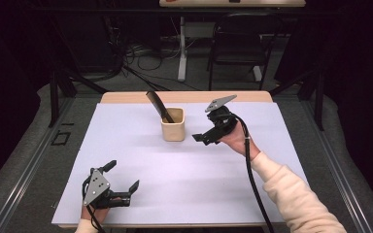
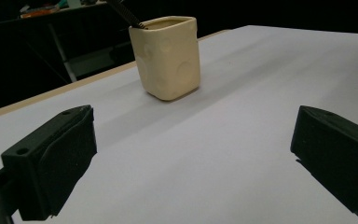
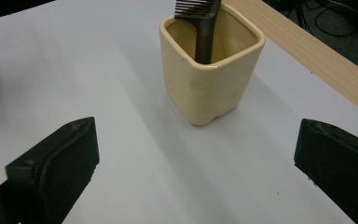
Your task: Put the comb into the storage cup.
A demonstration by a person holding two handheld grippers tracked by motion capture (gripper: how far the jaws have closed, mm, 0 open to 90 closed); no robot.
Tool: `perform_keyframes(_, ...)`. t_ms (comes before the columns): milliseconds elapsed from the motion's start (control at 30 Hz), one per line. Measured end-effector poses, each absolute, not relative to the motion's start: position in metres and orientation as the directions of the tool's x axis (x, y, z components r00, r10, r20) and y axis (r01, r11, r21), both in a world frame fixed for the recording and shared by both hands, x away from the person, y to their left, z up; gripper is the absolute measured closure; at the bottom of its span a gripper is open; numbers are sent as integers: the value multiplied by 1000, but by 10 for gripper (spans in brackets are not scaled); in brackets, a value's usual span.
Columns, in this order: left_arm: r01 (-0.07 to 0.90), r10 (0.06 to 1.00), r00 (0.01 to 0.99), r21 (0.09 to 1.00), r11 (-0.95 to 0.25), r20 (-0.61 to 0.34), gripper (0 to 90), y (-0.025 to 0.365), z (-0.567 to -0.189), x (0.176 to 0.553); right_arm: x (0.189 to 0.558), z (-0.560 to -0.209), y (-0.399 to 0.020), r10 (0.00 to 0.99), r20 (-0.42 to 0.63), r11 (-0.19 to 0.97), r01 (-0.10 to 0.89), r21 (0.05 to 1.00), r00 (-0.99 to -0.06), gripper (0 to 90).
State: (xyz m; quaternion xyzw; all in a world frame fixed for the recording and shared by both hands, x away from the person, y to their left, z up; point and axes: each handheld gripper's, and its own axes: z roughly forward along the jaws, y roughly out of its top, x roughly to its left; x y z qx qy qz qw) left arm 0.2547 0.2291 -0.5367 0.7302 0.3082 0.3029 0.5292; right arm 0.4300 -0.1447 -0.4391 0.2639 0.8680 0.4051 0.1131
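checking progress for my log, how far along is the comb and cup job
Looks done: the dark comb stands handle-down in the cream cup, leaning on its rim. In hand: nothing; the right gripper hovers beside the cup with jaws open, the left gripper rests open near the table's front edge. Left: nothing visible.

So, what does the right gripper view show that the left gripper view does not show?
Right gripper view: the teeth of the dark comb and the inside of the cream cup, seen from above, plus the table's wooden edge close by.

Left gripper view: the cup's side from low down, with another table behind in the dark.

Both: the cup holding the comb on the white sheet, framed by open jaws.
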Motion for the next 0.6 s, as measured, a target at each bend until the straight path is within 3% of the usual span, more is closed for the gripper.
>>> perform_keyframes(600,130,773,623,959,-253,119,0,229,-537,255,410,-458,-179,580,31,520,399,755,-814,0)
